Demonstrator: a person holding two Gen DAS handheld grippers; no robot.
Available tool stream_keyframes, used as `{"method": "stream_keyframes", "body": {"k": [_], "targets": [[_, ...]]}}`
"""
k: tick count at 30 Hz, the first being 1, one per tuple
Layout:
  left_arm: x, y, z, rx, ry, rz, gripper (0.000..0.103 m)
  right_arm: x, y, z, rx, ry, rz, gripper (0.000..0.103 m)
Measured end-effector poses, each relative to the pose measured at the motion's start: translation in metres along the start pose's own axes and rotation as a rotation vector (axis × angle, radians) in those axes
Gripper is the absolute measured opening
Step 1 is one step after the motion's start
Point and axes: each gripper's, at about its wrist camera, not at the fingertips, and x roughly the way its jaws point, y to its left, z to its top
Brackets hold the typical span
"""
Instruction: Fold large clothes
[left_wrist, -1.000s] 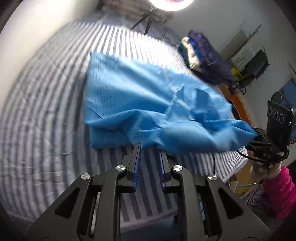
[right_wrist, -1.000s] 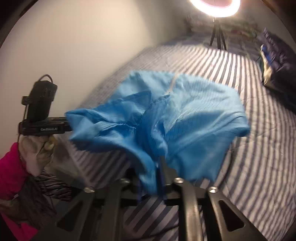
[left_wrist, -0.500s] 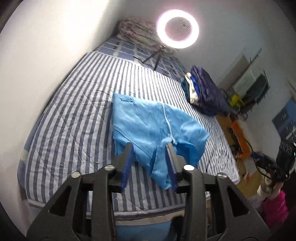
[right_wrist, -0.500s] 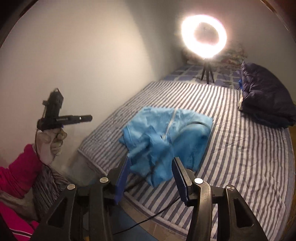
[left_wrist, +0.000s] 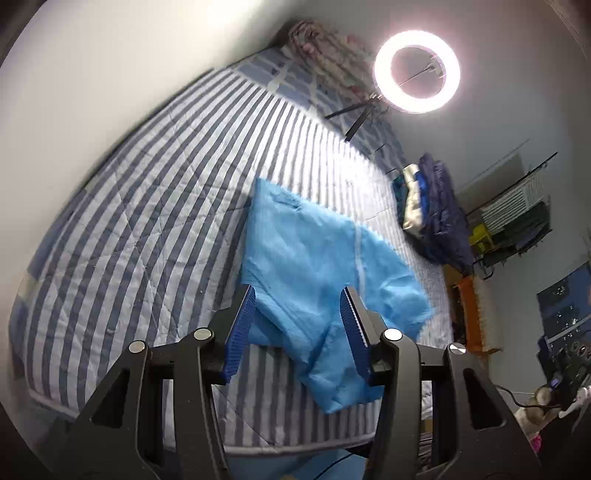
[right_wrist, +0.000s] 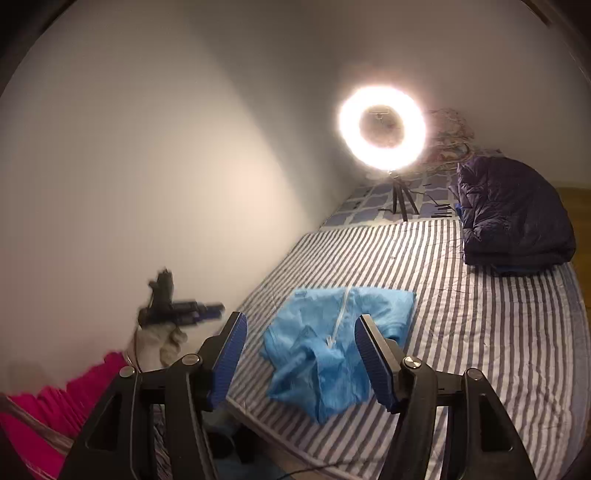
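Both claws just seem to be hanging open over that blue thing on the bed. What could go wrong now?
The blue garment lies rumpled near the striped bed edge, one flap close to it; a careless tug might drag it off. A black cable runs below the bed edge and could snag. The left gripper and right gripper hold nothing, so a regrasp might pinch several layers.

bare striped bed (left_wrist: 155, 229) left of blue garment (left_wrist: 314, 266), dark jacket pile (right_wrist: 513, 214) & ring light (right_wrist: 382, 127) block far end

striped bed (right_wrist: 480, 314) holds blue garment (right_wrist: 332, 332), dark jacket (right_wrist: 513, 210).
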Motion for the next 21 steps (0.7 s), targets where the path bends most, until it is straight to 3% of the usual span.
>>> {"method": "stream_keyframes", "body": {"k": [4, 6, 8, 14, 21], "targets": [[0.032, 0.010, 0.003, -0.037, 0.062, -0.003, 0.049, 0.039, -0.020, 0.002, 0.013, 0.072, -0.096, 0.064], [0.033, 0.008, 0.004, -0.027, 0.061, -0.004, 0.049, 0.053, -0.029, 0.000, 0.045, 0.107, -0.128, 0.057], [0.021, 0.000, 0.005, 0.006, 0.037, -0.013, 0.049, 0.051, -0.029, 0.000, 0.065, 0.108, -0.141, 0.057], [-0.027, -0.024, 0.013, 0.082, -0.054, -0.028, 0.049, -0.005, 0.030, 0.010, -0.060, 0.063, -0.203, 0.057], [-0.061, -0.035, 0.018, 0.090, -0.109, -0.057, 0.049, -0.095, 0.119, 0.045, -0.244, -0.026, -0.306, 0.057]]}}
